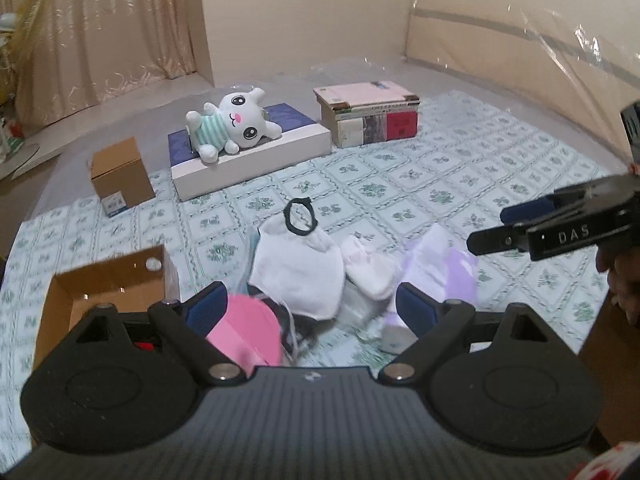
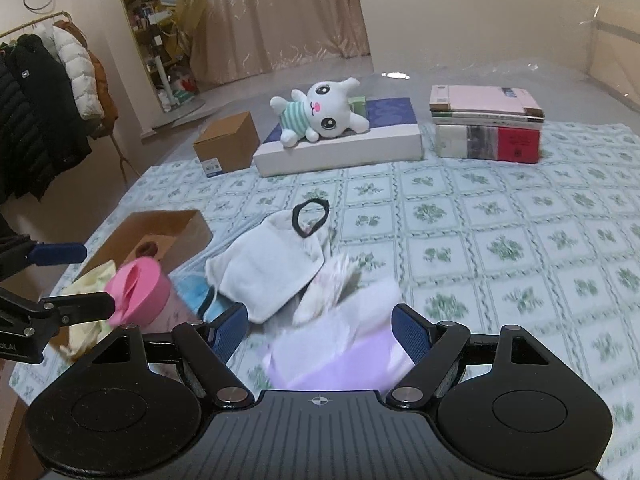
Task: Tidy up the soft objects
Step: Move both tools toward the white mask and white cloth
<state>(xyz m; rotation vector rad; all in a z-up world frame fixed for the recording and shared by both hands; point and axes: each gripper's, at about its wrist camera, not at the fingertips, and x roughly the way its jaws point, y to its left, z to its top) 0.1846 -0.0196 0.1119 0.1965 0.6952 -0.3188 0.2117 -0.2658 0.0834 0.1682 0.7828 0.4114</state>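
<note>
left wrist: pink cap [image 1: 244, 332] btwn claw [image 1: 312, 308] fingers

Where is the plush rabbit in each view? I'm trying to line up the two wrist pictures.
Left wrist: the plush rabbit lies upper left of centre, on the flat white box.
Right wrist: the plush rabbit lies top centre, on the same box.
Shared landmark: the book stack stands to the right of that box in both views.
</note>
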